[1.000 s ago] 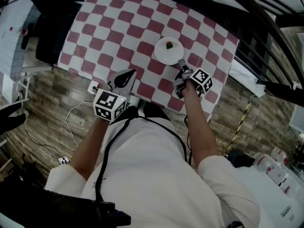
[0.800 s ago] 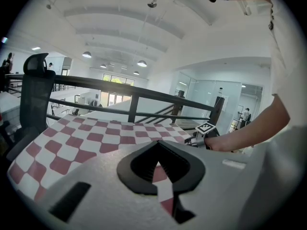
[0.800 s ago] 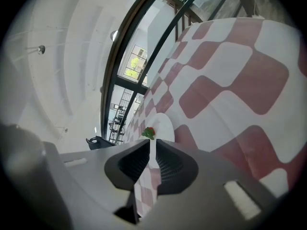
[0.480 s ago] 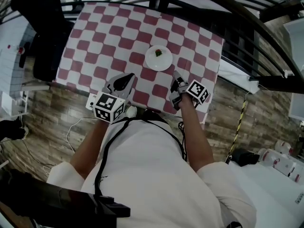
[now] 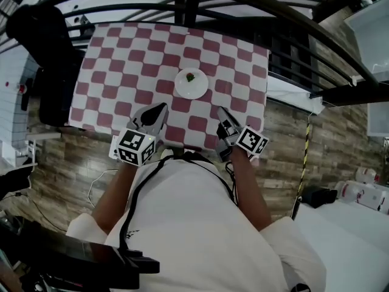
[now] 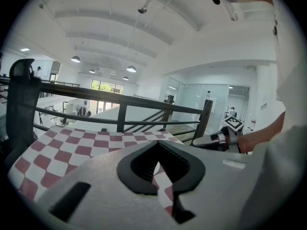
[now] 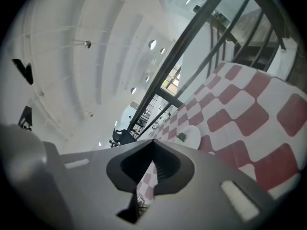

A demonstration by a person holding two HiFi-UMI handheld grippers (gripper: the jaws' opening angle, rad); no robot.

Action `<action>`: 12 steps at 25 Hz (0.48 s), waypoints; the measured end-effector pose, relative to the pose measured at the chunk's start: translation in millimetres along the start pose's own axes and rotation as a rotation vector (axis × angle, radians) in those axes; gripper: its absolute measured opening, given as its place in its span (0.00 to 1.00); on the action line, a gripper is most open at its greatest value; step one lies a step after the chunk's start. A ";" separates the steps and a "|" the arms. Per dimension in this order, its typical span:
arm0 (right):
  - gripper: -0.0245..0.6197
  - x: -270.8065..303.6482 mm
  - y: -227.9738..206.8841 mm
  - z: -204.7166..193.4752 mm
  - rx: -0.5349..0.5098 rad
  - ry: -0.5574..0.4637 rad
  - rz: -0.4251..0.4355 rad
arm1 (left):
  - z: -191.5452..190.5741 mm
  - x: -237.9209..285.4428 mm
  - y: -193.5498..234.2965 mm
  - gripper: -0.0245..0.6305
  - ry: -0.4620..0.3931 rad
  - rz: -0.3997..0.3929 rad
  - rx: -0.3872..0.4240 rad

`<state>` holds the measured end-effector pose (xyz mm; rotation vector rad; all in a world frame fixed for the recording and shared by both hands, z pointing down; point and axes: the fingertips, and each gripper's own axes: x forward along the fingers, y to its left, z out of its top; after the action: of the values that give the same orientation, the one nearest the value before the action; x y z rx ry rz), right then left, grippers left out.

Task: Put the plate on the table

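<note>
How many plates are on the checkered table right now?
1. The white plate sits near the middle of the checkered table. No others are visible.

white plate (image 5: pixel 191 84) — flat on the checked table (image 5: pixel 121 72), green bit on it.

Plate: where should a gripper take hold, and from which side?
Pinch the plate at its near rim, coming in low from the person's side, likely with the right gripper. It lies flat on the table with food at its centre, so only the edge offers a grip.
</note>
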<state>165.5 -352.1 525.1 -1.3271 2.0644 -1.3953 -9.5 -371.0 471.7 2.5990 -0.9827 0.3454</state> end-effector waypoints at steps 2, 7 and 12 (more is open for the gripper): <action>0.05 -10.3 12.6 1.6 -0.041 -0.010 0.021 | 4.3 -3.3 -1.3 0.05 -0.011 -0.002 0.002; 0.05 -31.0 43.1 6.1 -0.168 -0.039 0.061 | 12.3 -14.1 -5.3 0.05 -0.025 -0.009 0.010; 0.05 -37.5 64.4 6.5 -0.281 -0.033 0.074 | 15.7 -22.2 -4.4 0.05 -0.032 -0.011 0.013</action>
<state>156.2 -318.8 458.7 -1.3509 2.3268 -1.0749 -21.2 -361.0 448.8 2.6280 -0.9798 0.3100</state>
